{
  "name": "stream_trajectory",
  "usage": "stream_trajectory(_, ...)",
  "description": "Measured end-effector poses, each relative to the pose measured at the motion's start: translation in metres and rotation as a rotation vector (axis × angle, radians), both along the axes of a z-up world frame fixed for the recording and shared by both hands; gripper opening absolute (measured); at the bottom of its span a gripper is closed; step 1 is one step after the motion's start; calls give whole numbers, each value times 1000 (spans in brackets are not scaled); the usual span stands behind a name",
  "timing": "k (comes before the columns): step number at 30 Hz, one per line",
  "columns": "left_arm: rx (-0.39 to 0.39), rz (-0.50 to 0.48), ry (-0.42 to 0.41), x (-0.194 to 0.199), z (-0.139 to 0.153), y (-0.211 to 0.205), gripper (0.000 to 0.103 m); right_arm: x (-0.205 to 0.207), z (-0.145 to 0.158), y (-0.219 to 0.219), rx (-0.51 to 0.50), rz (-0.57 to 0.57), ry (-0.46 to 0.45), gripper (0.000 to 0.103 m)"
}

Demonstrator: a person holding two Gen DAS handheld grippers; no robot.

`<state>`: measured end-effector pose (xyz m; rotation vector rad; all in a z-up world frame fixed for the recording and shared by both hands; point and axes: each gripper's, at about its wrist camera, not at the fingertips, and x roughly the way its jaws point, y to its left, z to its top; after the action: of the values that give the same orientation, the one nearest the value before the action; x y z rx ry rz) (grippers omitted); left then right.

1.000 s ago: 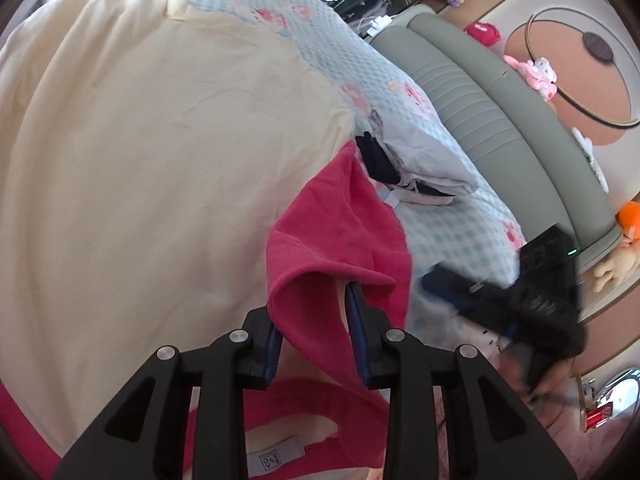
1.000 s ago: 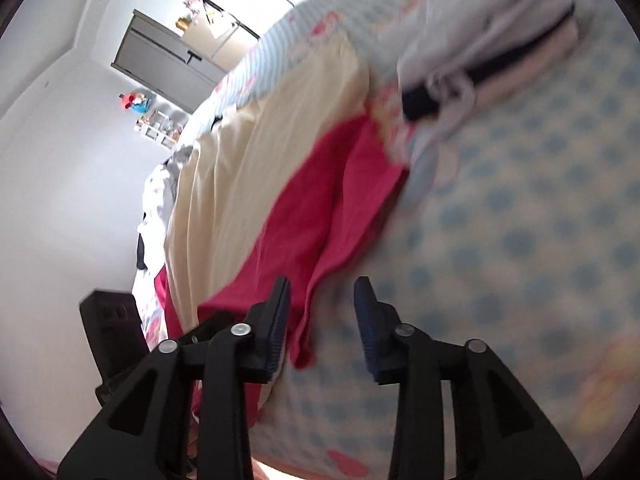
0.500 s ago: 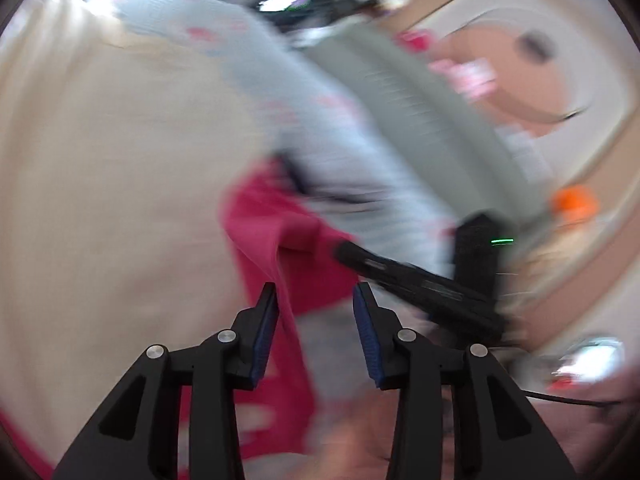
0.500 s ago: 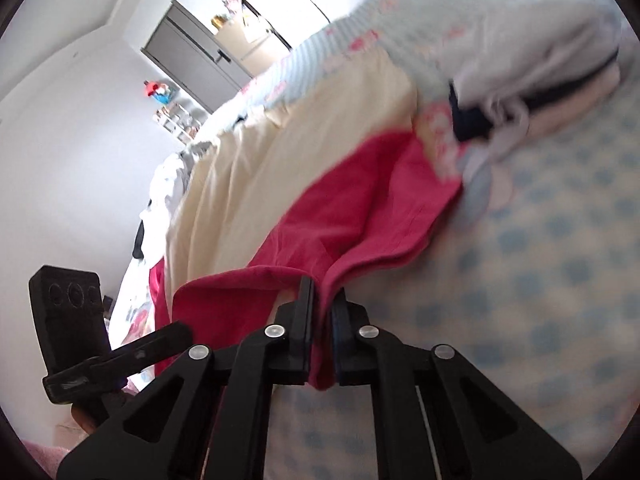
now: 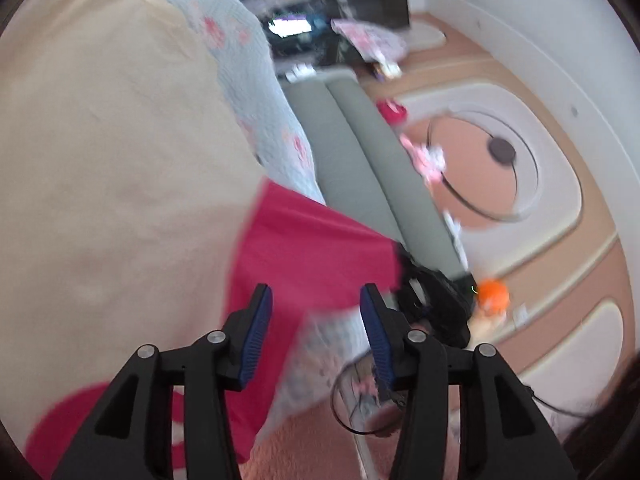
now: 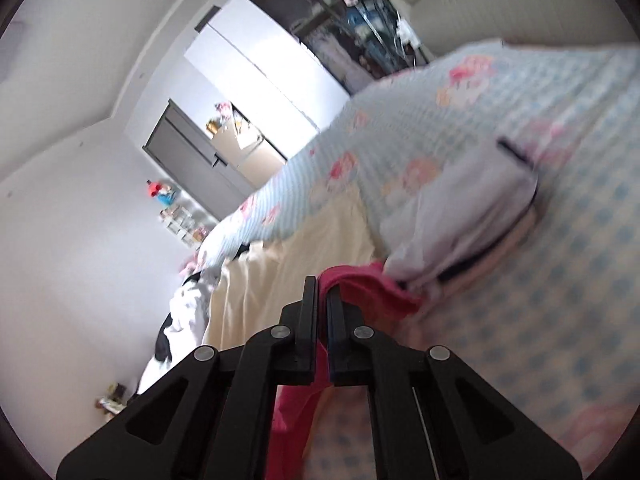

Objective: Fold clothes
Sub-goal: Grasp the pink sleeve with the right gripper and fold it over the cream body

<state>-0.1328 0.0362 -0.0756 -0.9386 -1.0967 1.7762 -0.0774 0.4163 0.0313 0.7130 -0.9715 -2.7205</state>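
Right gripper: clamped on a fold of the pink garment, jaws nearly touching; a second ago apart at the hem, half a second ago already pinched. Held edge now raised, at 12 o'clock of the fingertips, close beside the folded pile at 2 o'clock.

Left gripper: wide open, holding nothing; a second ago set around a pink flap, since let go. Pink cloth now spread flat from 11 to 1 o'clock beyond the pads, over the cream sheet.

Reading for the task: hold handed from left to right; judged a fold in progress, one side being carried across by the right tool.

Location of garment: on the bed, partly over the cream sheet, one edge lifted, lower part hanging past the right jaws toward 6 o'clock.

Not made out: type of garment, collar and sleeves; motion blur in both views. Right tool in the left view at 3 o'clock only a dark smear, its jaws hidden behind the pink cloth. Pile contents unclear beyond pale and dark layers.
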Motion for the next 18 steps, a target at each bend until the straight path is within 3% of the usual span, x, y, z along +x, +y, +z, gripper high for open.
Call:
stream_trajectory(2, -143, -1, -33, -11, -6, 11, 45, -4, 22, 3, 37, 14, 37, 2)
stream_trajectory(3, -228, -47, -36, -11, -10, 29, 45, -7, 28, 3, 42, 16, 44, 2)
stream_trajectory(7, -548, -233, -49, 0, -32, 101, 45, -35, 25, -33, 26, 139, 19, 4)
stream_trajectory(8, -614, -234, -36, 6, -35, 111, 45, -43, 19, -47, 31, 180, 3, 5)
stream_trajectory(11, -626, -194, -8, 11, -27, 93, 47, -64, -16, -93, 41, 304, -101, 7)
stream_trajectory(12, -630, -180, 1, 12, -24, 87, 47, -69, -32, -106, 55, 335, -155, 16)
stream_trajectory(16, -645, -126, 37, 19, -14, 64, 49, -74, -95, -154, 186, 444, -379, 22)
stream_trajectory(18, -627, -112, 55, 20, -8, 56, 52, -58, -94, -153, 158, 419, -343, 24)
